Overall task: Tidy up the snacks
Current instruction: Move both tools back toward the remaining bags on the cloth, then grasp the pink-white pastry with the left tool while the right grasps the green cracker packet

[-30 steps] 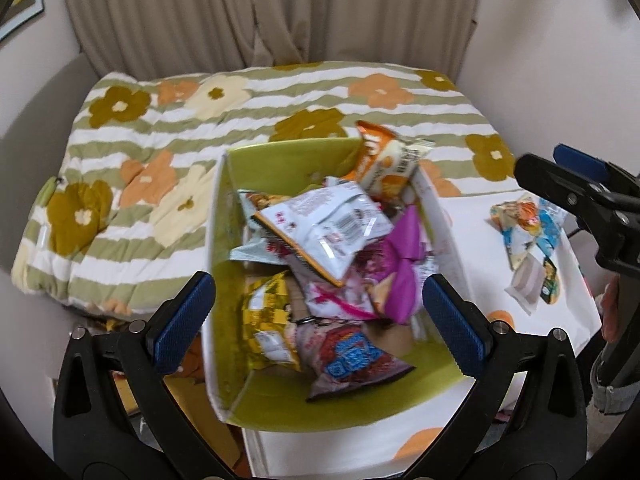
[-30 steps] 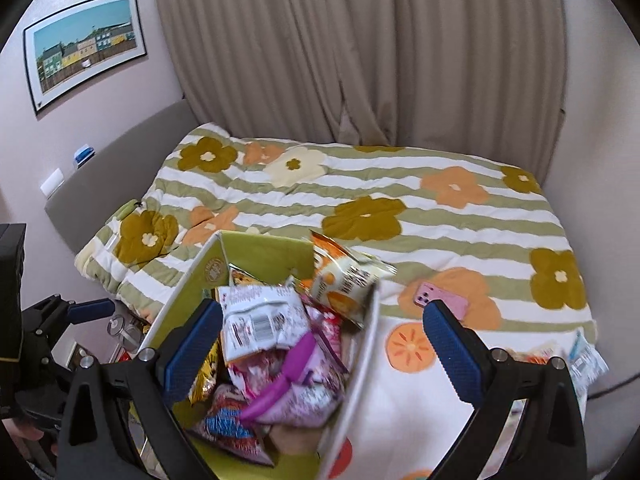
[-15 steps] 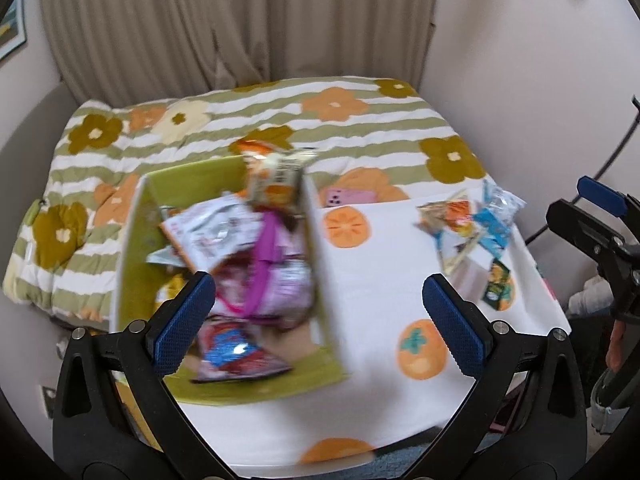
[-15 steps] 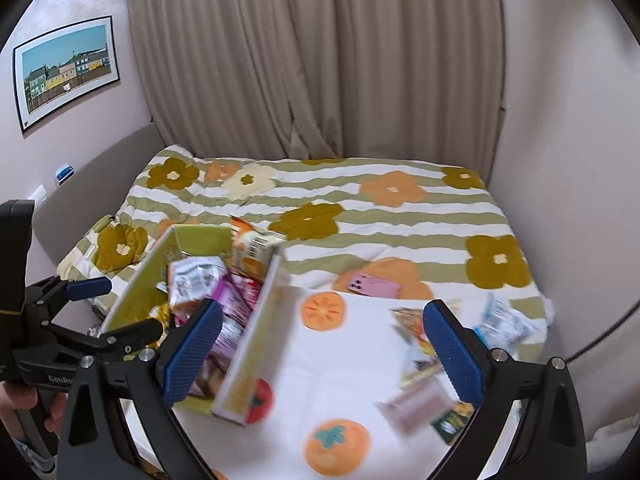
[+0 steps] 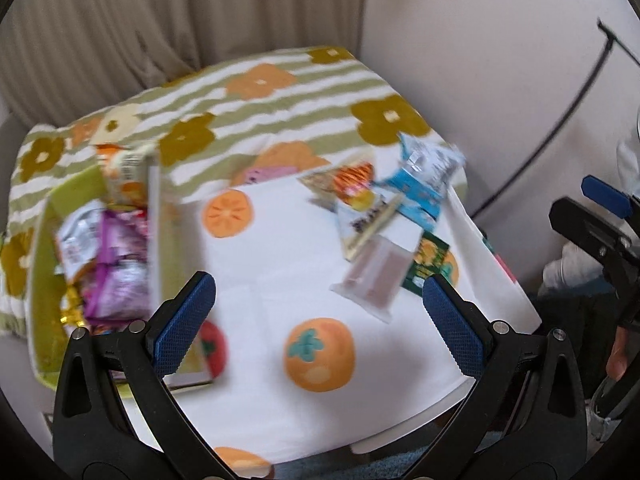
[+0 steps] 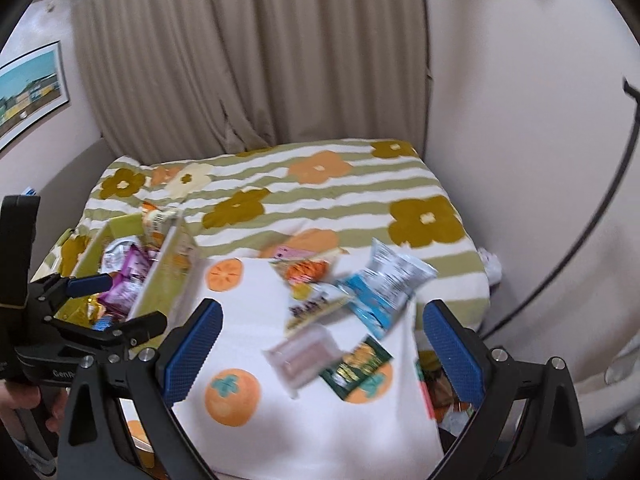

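Left wrist view: your left gripper [image 5: 318,298] hovers over the tabletop [image 5: 280,248], jaws wide, empty; right gripper [image 6: 320,340] likewise. Loose snacks [image 5: 380,208] lie ahead; green box [image 5: 40,240] sits left.

Loose snack packets [image 5: 384,216] beside packet-filled green box [image 5: 40,280]

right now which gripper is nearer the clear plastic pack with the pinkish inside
Right. The right gripper hangs just in front of the clear plastic pack, open fingers either side of it. The left gripper sits away by the green box.
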